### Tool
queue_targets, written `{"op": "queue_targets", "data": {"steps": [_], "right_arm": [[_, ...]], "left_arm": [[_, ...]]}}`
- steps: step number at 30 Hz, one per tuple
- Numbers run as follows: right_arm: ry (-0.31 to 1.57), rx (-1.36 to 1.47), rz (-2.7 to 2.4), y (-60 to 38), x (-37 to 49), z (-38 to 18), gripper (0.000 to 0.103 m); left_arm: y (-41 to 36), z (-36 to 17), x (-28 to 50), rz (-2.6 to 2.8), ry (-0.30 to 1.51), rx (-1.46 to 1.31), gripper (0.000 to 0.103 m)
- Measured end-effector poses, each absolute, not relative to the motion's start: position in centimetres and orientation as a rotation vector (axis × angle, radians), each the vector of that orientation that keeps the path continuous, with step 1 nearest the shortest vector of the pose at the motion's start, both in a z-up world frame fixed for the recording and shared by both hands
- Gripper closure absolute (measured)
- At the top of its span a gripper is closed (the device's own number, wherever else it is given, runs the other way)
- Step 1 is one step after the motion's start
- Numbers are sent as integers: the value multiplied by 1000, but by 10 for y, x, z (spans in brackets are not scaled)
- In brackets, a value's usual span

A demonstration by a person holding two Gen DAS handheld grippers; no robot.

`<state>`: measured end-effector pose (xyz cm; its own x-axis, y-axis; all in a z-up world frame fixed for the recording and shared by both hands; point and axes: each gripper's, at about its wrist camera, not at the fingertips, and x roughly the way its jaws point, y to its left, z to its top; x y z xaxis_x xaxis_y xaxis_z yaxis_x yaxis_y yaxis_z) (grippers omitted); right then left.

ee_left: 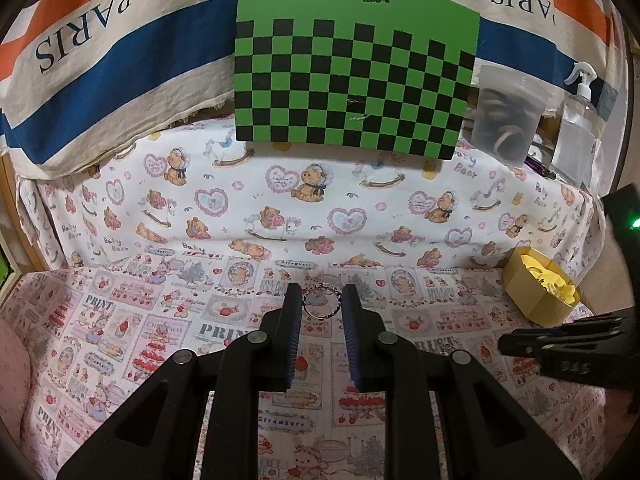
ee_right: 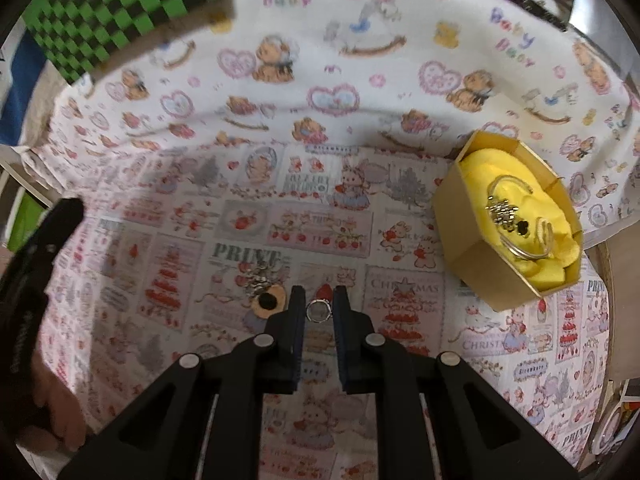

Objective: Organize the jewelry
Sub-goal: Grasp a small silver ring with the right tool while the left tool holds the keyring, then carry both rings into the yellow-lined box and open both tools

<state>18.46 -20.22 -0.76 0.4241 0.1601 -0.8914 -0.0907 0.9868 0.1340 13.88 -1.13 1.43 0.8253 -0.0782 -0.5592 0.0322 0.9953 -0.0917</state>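
silver ring (ee_right: pixel 319 309) is pinched by the right gripper (ee_right: pixel 318 309); it should be kept level until over the box (ee_right: pixel 472 240). a beaded ring (ee_left: pixel 322 298) is clasped by the left gripper (ee_left: pixel 321 300).

the board (ee_left: pixel 356 68) is bright green with a black checker pattern. behind it hangs a cream cloth (ee_left: pixel 100 52) with orange and blue bands and dark lettering. the back cloth (ee_right: pixel 360 60) is white, printed with brown bears, pink hearts and rocking horses. the front cloth (ee_right: pixel 240 240) is pale pink with red strawberries and grey lettering. the box (ee_right: pixel 472 248) is tan card with a yellow lining (ee_right: pixel 500 172). the ring (ee_right: pixel 319 309) is silver. both grippers, left (ee_left: pixel 322 300) and right (ee_right: pixel 319 300), are black with dark blue pads.
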Motion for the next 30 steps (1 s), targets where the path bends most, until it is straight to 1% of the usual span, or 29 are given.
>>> {"op": "queue_targets", "data": {"steps": [4,8,12,16,21,23,26,30], "right_arm": [[1077,111,187,-216,165,11,90],[977,147,227,-234,146,44,90],[863,202,242,-260,133,72,90],[795,284,230,-298,126,80,90],[722,385,189,-336,130,71,90],[732,429,154,-353,139,59,90],[795,525,126,-375,155,29,90],[790,563,105,-391,163,6,90]], "left_arm": [[-11,25,131,-103,584,-102,84],[-20,40,119,-112,524,-50,84],[-30,49,118,-161,535,-44,84],[-47,68,118,-219,548,-38,84],[-83,94,126,-345,553,-62,84],[-105,99,137,-408,563,-74,84],[-141,95,161,-502,626,-82,84],[-186,78,189,-577,726,-88,84]]}}
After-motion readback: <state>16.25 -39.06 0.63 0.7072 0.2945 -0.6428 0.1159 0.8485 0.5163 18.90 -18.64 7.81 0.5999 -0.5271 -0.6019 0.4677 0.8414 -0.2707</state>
